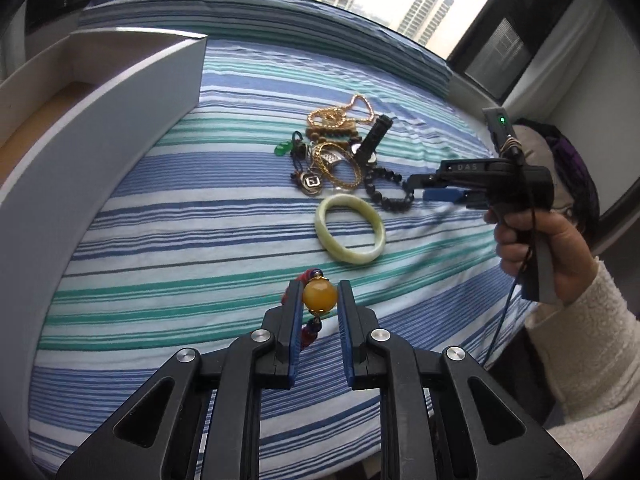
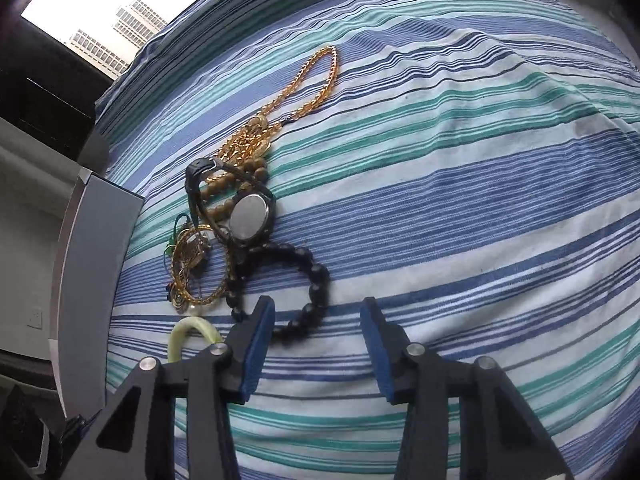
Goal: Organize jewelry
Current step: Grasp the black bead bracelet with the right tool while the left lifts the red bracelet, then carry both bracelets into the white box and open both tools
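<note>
Amber bead [image 1: 319, 295] pinched between left gripper [image 1: 319, 300] jaws.

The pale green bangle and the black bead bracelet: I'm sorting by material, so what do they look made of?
The bangle looks like jade or glass: smooth, milky, glossy, one solid ring. The bead bracelet looks like dark wood or stone: round, dull-shining beads. Neither is certain.

left gripper [image 1: 319, 294]: black linkage arms, silver screws, blue pads | right gripper [image 2: 318, 312]: same build, green light, dark cable | sleeve [image 1: 588, 344]: cream fleece
</note>
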Demonstrator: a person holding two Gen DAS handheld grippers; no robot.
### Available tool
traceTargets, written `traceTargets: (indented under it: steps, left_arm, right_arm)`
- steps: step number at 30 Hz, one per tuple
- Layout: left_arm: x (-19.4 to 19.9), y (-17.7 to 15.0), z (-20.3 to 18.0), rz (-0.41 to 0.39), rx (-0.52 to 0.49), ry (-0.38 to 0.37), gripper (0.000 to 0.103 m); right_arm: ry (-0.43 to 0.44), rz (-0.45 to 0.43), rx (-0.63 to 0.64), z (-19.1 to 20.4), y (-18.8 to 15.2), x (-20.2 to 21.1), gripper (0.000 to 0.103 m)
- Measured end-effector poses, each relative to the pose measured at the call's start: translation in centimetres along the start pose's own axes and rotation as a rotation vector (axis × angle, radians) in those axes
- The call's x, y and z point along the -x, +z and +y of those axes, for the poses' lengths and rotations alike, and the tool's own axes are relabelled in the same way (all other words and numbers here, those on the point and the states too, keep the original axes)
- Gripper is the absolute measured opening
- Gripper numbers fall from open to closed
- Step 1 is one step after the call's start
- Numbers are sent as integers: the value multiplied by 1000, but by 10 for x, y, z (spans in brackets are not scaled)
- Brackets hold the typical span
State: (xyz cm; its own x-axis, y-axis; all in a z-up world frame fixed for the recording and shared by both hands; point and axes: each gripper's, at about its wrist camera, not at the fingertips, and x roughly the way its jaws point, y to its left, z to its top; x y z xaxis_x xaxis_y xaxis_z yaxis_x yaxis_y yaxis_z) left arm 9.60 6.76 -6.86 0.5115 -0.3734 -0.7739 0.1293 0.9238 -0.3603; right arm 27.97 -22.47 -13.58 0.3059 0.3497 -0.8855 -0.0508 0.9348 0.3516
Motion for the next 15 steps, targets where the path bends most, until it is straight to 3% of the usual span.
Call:
traceTargets:
  steps: [3,5,9,15]
  left_arm:
    - [8,0,6,-27,34,12,15]
    - [14,0,11,-42,56,27,15]
    - [34,2,21,-66,108,49,15]
    - [89,10,37,-129,162,103,15]
  right_arm:
    - [-120,1,74,21,3,-16,40]
    - [-192,7,165,36,4,-24,11]
    - [-175,0,180,44,0,-12,12]
    - [-84,-90,301,98,-11,59,12]
